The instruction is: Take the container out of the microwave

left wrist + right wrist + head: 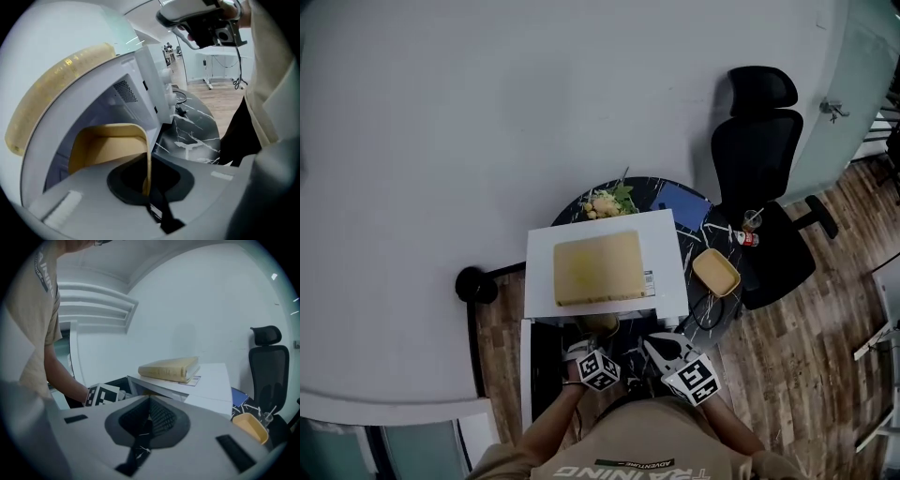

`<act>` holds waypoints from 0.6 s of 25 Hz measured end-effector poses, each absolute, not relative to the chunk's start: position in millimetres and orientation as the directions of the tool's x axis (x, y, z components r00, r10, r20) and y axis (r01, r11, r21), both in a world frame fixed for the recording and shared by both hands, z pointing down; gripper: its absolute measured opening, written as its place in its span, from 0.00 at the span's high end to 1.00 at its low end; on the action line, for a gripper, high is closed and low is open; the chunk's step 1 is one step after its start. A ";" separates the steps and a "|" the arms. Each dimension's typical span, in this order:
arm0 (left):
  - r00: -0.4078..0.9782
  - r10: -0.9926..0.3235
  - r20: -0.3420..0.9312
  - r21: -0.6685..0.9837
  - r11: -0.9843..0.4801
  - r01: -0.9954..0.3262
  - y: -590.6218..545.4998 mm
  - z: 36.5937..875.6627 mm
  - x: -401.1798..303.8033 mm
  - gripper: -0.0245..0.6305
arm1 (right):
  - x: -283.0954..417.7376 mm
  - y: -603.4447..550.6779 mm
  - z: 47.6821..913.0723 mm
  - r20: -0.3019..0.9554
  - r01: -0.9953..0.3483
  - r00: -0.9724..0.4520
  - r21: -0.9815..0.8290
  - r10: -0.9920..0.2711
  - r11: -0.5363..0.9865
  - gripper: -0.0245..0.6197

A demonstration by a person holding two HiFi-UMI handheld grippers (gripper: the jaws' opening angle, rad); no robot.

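Tan container (110, 147) sits in the mouth of the white microwave (670, 272), at the microwave's 6 o'clock edge in the head view. It is not out yet. Left gripper (148, 180) is clenched on the container's near wall, which runs edge-on between the jaws. Right gripper (149, 416) is closed on nothing and hangs at 3 o'clock of the left one, clear of the cavity.

Door is open, swung to 7 o'clock. Grasp looks done; the pull-out and set-down on the tabletop (698, 246) are left.

Yellowish book (598, 267) lies on top of the microwave. A second yellow tray (716, 272) is at 3 o'clock of the microwave.

Container's inside and far side are hidden by the cavity and jaws, so contents are unknown. Head view shows only a sliver of it.
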State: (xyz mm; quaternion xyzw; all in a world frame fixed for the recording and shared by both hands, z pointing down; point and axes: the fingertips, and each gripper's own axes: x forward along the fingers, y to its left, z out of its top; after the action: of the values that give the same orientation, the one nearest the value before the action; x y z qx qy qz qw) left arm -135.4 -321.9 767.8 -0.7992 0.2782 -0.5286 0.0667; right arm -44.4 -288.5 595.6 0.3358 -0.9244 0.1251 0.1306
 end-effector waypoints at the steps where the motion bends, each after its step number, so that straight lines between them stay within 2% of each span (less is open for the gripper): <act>1: 0.279 -0.511 0.813 -0.397 -0.837 -0.376 -315.8 767.6 -138.5 0.94 | -47.1 -287.7 593.8 0.318 -0.645 -0.748 -0.145 -0.582 0.750 0.95; 8: 0.253 -0.479 0.840 -0.347 -0.834 -0.429 -281.1 762.1 -147.6 0.94 | -51.4 -290.4 588.5 0.312 -0.606 -0.770 -0.088 -0.556 0.790 0.95; 15: 0.249 -0.438 0.864 -0.276 -0.825 -0.494 -262.3 764.1 -145.5 0.94 | -48.5 -285.2 596.5 0.304 -0.554 -0.812 -0.134 -0.498 0.822 0.95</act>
State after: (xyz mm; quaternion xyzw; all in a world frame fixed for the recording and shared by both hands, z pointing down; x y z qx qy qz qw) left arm -145.5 -262.3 764.1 -0.7899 0.2950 -0.5370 -0.0260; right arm -48.5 -285.2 596.5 0.2779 -0.9457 0.1086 0.1288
